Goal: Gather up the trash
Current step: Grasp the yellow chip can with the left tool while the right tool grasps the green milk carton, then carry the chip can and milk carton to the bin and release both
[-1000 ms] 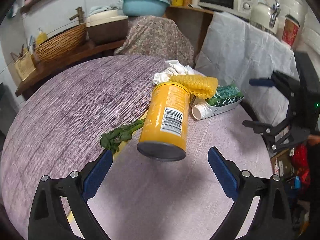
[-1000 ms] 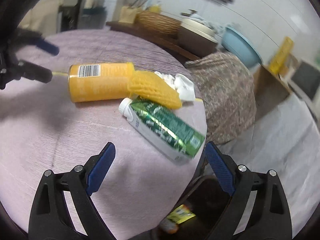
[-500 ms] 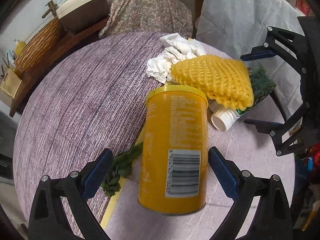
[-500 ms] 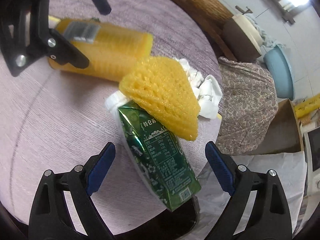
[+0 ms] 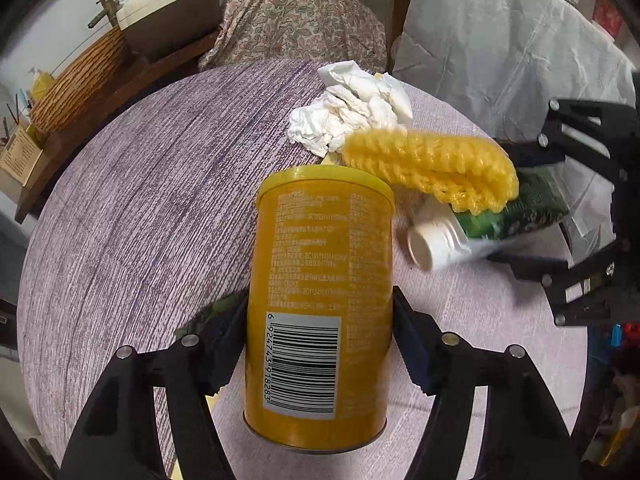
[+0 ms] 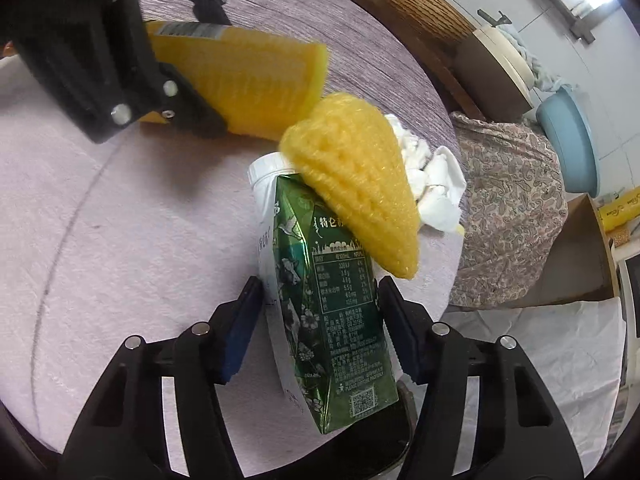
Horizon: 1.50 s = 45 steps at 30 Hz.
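A yellow can [image 5: 320, 280] lies on its side on the round purple table [image 5: 140, 200], between the fingers of my left gripper [image 5: 320, 336]. The jaws are closing and both pads touch the can's sides. My right gripper [image 6: 320, 320] is closing as well, with its pads against a green drink carton [image 6: 332, 320] with a white cap [image 5: 428, 244]. A yellow foam net [image 6: 360, 188] rests on the carton's top. Crumpled white tissue [image 5: 352, 112] lies behind the net. A green vegetable scrap [image 5: 216, 312] shows beside the can, partly hidden by my left finger.
The carton lies at the table's edge, with a white cloth [image 5: 500, 40] draped just beyond. A patterned cloth-covered object [image 5: 296, 16] stands behind the table. A wicker basket [image 5: 80, 84] and a blue basin [image 6: 568, 136] sit on the back shelf.
Both grippers came down and forward over their objects. The left jaws narrowed onto the yellow can, the right jaws onto the green carton, and the foam net shifted with the carton.
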{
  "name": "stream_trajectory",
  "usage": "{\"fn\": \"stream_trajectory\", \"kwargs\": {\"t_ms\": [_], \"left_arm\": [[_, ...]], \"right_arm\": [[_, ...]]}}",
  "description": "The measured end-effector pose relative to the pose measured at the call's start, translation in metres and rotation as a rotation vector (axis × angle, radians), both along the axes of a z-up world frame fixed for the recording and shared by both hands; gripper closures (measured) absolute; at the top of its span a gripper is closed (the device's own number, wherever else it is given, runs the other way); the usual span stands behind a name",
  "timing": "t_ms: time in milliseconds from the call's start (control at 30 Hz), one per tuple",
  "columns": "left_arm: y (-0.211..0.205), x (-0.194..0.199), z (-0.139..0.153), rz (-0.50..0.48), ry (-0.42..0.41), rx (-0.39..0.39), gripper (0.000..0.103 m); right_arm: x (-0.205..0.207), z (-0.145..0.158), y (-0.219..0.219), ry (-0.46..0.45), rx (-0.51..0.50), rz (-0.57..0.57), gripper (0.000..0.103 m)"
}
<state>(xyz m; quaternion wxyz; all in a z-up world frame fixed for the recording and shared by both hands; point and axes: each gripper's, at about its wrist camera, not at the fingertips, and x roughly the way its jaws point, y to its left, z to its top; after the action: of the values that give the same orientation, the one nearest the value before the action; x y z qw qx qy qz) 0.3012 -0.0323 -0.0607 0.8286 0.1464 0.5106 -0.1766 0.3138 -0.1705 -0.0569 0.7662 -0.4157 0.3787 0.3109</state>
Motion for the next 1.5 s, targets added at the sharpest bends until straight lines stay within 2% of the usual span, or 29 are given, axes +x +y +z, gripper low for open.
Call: {"fn": "stream_trajectory", "kwargs": {"t_ms": [100,267,467,533,600,700,767,867,1033,1133,1333,1500], "left_arm": [[0.008,-0.015,0.008,0.005,-0.038,-0.025,0.037],[0.031,-0.038,0.024,0.061,-0.095,-0.125,0.037],[0.045,-0.071,0.039,0.093,-0.176,-0.198,0.037],[0.049,-0.083,0.043,0.104,-0.191,-0.234,0.037],[0.051,-0.093,0.046,0.116,-0.212,-0.256,0.037],[0.057,-0.104,0.049,0.142,-0.236,-0.287,0.037],[0.058,-0.110,0.050,0.148,-0.238,-0.317,0.037],[0.053,-0.117,0.054,0.141,-0.246,-0.332,0.037],[0.028,-0.128,0.065,0.088,-0.266,-0.369,0.037],[0.003,-0.131,0.071,0.037,-0.290,-0.385,0.037],[-0.060,-0.125,0.069,-0.067,-0.269,-0.426,0.037],[-0.117,-0.113,0.060,-0.137,-0.237,-0.426,0.037]], "right_arm": [[-0.020,0.001,-0.001,0.020,0.041,0.035,0.043],[-0.047,0.003,-0.005,0.038,0.119,0.031,0.043],[-0.082,0.007,-0.007,0.022,0.202,0.038,0.043],[-0.088,0.013,-0.009,0.022,0.258,0.024,0.044],[-0.095,0.023,-0.015,0.042,0.358,0.001,0.044],[-0.105,0.029,-0.023,0.096,0.482,-0.001,0.044],[-0.115,0.029,-0.026,0.106,0.534,-0.003,0.044],[-0.129,0.029,-0.031,0.075,0.585,-0.028,0.044],[-0.137,0.035,-0.060,0.035,0.723,-0.120,0.044],[-0.134,0.036,-0.090,-0.003,0.788,-0.220,0.044],[-0.131,0.025,-0.151,-0.069,0.856,-0.431,0.043],[-0.122,-0.003,-0.201,-0.123,0.833,-0.634,0.044]]}}
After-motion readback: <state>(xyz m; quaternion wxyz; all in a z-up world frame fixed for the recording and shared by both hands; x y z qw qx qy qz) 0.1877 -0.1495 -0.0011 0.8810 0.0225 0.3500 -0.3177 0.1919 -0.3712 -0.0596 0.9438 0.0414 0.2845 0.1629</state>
